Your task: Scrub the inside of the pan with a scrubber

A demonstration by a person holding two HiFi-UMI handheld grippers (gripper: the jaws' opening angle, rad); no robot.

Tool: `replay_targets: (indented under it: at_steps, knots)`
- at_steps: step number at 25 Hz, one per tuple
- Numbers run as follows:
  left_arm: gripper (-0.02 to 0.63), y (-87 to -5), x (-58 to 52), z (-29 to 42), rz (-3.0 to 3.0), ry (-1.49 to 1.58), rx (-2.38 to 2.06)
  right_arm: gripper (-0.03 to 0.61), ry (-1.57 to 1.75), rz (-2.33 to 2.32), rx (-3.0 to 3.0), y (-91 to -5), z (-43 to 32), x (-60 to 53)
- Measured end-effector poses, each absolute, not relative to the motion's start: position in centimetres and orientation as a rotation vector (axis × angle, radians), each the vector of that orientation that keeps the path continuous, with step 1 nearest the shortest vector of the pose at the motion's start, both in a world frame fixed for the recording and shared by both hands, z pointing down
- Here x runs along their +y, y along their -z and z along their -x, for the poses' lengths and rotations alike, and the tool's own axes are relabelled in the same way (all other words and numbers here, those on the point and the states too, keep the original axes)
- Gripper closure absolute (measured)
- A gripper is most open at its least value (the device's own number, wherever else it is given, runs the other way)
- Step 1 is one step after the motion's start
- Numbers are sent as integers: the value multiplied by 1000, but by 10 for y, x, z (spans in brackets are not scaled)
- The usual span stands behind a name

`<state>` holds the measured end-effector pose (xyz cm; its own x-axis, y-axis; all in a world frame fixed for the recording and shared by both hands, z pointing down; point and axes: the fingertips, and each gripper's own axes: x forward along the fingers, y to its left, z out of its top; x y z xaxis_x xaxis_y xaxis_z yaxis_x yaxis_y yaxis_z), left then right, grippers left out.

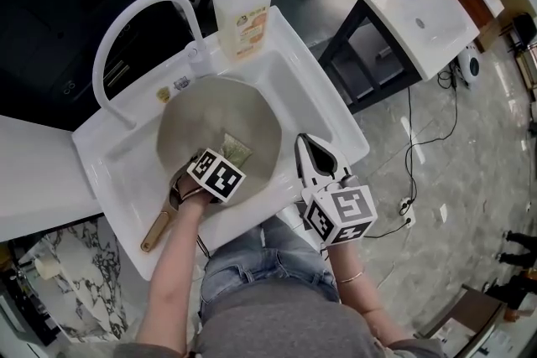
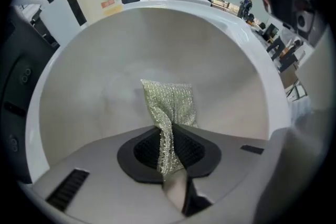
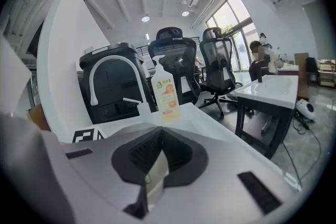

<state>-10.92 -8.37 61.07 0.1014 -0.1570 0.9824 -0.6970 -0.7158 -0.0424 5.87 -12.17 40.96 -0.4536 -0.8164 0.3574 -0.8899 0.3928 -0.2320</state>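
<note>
Over the front rim of the sink (image 1: pixel 323 101), the right gripper (image 1: pixel 307 144) is hovering with its jaws pressed together, holding nothing. Just beyond, the left gripper (image 2: pixel 170 150) is reaching into the pan (image 1: pixel 201 109), its jaws pinching the green scrubber (image 2: pixel 170 98), which is touching the pan's floor. Behind the pan, a soap bottle (image 1: pixel 242 12) is standing beside the faucet (image 1: pixel 126 28).

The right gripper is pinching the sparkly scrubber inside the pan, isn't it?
No, it is the left gripper that is shut on the scrubber inside the pan, as the left gripper view shows. The right gripper is shut with nothing between its jaws.
</note>
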Motion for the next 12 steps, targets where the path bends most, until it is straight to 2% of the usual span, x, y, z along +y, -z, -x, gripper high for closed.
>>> replay_targets:
  at_steps: [12]
  knots:
    - [549, -600, -113, 169, -1899, -1873, -1101, 568, -574, -1449, -2480, -412, -31, -126]
